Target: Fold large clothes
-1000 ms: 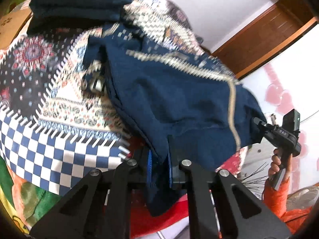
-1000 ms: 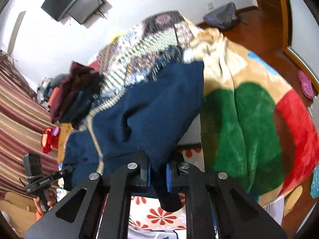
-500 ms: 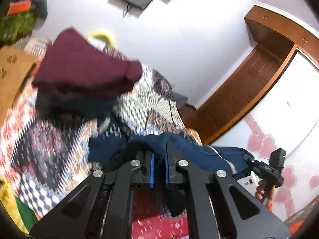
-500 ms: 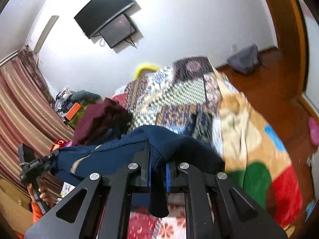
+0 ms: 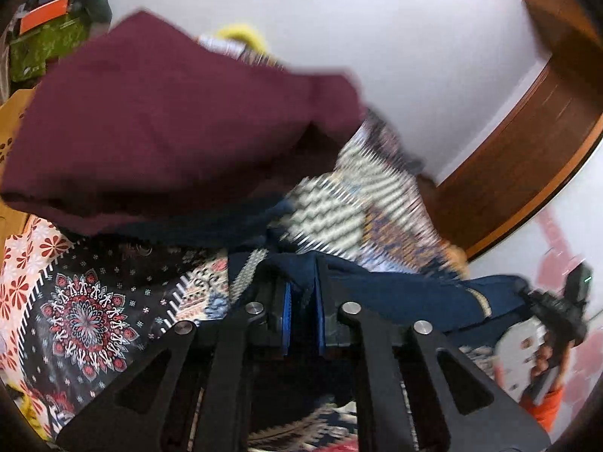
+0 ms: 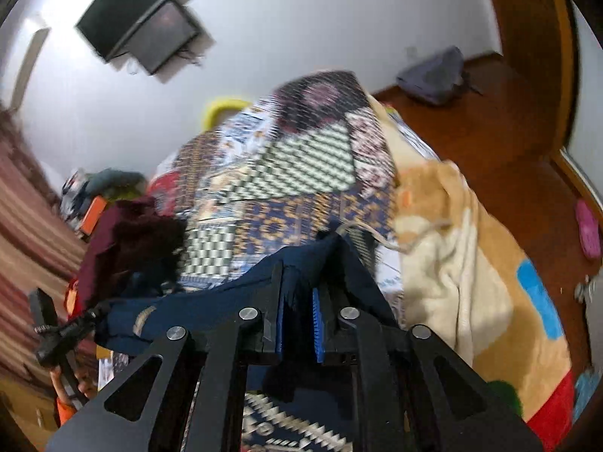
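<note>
White walls close off the far side of the room, with a dark screen (image 6: 143, 30) mounted high on one of them, and we work over a bed (image 6: 286, 173) covered by a patchwork quilt. Our left tool (image 5: 301, 316) has its blue pads close together with a fold of the navy garment (image 5: 407, 293) between them; its jaws are opening slightly, yet the cloth still sits pinched in the narrow gap. Our right tool (image 6: 297, 320) is in the same condition: the pads are nearly together, easing apart, with the navy garment's edge (image 6: 301, 263) rising between them. The garment stretches between the two tools above the quilt, a pale striped band running along it, and each tool appears at the far end of the cloth in the other's view.

Ahead of the left tool, a folded maroon garment (image 5: 169, 120) sits on top of a pile and fills much of that view, just beyond the navy cloth. From the right wrist the same pile (image 6: 124, 241) lies to the left, near the bed's edge by a striped curtain (image 6: 22, 226). To the right a cream, green and red blanket (image 6: 471, 282) drapes over the bed's side toward a wooden floor (image 6: 508, 120), where a grey bag (image 6: 433, 75) lies by the wall. The quilt's middle lies bare ahead of both tools.
</note>
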Action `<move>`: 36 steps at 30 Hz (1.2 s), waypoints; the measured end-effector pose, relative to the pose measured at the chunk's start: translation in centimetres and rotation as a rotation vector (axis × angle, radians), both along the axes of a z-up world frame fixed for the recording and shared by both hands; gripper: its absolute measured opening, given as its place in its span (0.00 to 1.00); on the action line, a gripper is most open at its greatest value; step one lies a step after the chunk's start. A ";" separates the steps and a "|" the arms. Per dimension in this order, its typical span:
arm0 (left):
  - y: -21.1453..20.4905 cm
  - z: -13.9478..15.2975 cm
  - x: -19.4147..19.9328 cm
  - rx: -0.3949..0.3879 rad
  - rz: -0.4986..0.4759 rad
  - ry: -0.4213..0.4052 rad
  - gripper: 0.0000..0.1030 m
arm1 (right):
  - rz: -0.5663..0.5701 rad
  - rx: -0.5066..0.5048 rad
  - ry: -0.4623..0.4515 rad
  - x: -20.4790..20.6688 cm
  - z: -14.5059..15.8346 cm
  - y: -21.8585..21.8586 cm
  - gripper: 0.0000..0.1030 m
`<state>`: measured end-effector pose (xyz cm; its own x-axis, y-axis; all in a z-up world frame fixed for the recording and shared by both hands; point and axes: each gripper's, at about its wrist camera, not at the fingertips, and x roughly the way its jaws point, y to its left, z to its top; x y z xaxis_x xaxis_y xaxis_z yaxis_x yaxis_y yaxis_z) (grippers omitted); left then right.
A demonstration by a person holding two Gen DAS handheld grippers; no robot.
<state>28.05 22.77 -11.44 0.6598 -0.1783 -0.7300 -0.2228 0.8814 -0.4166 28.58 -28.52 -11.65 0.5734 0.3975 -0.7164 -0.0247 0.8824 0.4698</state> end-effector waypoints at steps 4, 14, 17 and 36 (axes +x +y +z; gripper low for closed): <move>-0.8 -2.8 1.3 0.064 -0.033 0.095 0.18 | -0.083 -0.120 -0.016 -0.6 0.3 -1.1 0.11; -0.5 2.1 -1.9 0.153 0.016 -0.047 0.59 | -0.014 -0.159 -0.048 -1.7 2.2 -0.5 0.28; -1.2 2.7 -2.7 0.194 -0.010 -0.049 0.63 | 0.052 -0.189 -0.066 -2.6 2.2 1.4 0.32; -9.4 -6.4 2.9 0.327 -0.312 0.163 0.62 | 0.378 -0.395 0.107 2.9 -4.3 10.0 0.32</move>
